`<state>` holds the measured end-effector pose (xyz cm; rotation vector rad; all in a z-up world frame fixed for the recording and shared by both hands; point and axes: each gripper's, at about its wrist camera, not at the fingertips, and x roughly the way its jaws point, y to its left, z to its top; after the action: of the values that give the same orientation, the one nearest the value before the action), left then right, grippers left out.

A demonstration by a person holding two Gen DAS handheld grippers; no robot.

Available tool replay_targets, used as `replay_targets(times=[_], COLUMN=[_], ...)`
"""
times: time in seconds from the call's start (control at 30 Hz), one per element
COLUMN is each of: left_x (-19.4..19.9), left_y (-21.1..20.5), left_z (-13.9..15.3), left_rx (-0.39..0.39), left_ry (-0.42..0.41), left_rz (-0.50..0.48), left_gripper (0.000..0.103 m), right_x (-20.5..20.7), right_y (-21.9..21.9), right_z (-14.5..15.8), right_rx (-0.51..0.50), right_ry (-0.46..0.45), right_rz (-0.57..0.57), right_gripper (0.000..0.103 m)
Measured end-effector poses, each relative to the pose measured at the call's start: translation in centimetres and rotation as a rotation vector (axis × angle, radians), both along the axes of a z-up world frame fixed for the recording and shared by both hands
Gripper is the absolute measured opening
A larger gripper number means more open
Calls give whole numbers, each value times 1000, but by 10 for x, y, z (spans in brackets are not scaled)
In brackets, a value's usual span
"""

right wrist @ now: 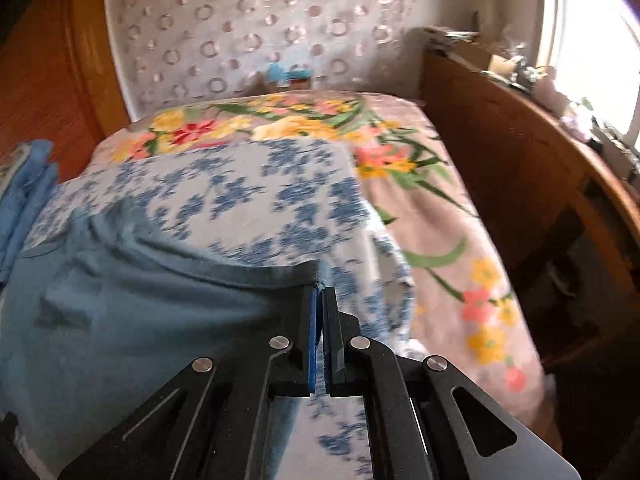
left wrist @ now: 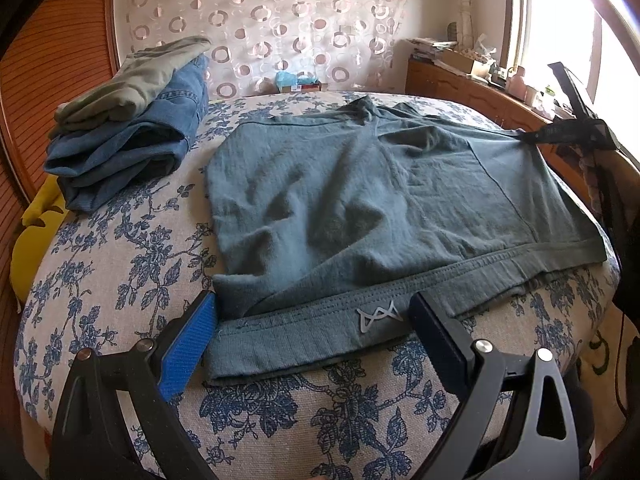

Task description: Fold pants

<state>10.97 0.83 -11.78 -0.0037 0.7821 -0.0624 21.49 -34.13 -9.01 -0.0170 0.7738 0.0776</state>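
My left gripper [left wrist: 312, 320] is spread wide, its fingers straddling the waistband [left wrist: 304, 328] of the grey-green pants [left wrist: 360, 200], which lie flat on the blue-floral sheet [left wrist: 120, 280] just ahead. My right gripper [right wrist: 319, 300] is pressed together, pinching a far corner of the pants [right wrist: 140, 300]. Ahead-left of the left gripper: folded jeans [left wrist: 128, 148] with an olive garment [left wrist: 140, 76] on top. Beyond the right gripper: a flowered blanket [right wrist: 440, 208].

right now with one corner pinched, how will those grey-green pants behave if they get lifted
The grey-green pants will probably go floppy: the knit already rumples into soft creases on the floral bedcover. The right gripper, shut on a corner, would likely raise only that part while the rest drags. The open left gripper straddles the thicker waistband, which may sag less.
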Motion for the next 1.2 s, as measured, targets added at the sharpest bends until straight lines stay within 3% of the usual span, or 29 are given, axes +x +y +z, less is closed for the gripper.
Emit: replay_targets(times=[0.13,0.23,0.3,0.37,0.43,0.73,0.83,1.07,1.2], left_x=[1,-1,-5,-10,-14,-24,-25,-28,-28], left_y=[1,7,13,19,23,45,52,56,56], left_z=[1,6,12,20,25,28,23,19,17], left_rx=[-4,-46,-82,-101,-101,-107,-120,-137,-140], left_ry=[10,16,6,-12,-25,-32,-21,-16,-1], left_rz=[-7,-14,-13,-14,-9,10,18,15,10], left_gripper=[96,96,96,96,96,96,96,79,53], right_x=[-15,-9,-18,-30,-62,-175,-192,-209,-208], right_y=[9,18,20,22,27,46,49,51,55], right_z=[2,9,20,23,26,3,-4,-20,-19], right_rx=[-9,25,63,87,85,26,26,-11,2], right_ry=[7,-7,-45,-76,-103,-126,-124,-122,-107], right_rz=[23,50,91,144,186,324,335,320,316], right_gripper=[2,20,26,46,54,55,55,56,56])
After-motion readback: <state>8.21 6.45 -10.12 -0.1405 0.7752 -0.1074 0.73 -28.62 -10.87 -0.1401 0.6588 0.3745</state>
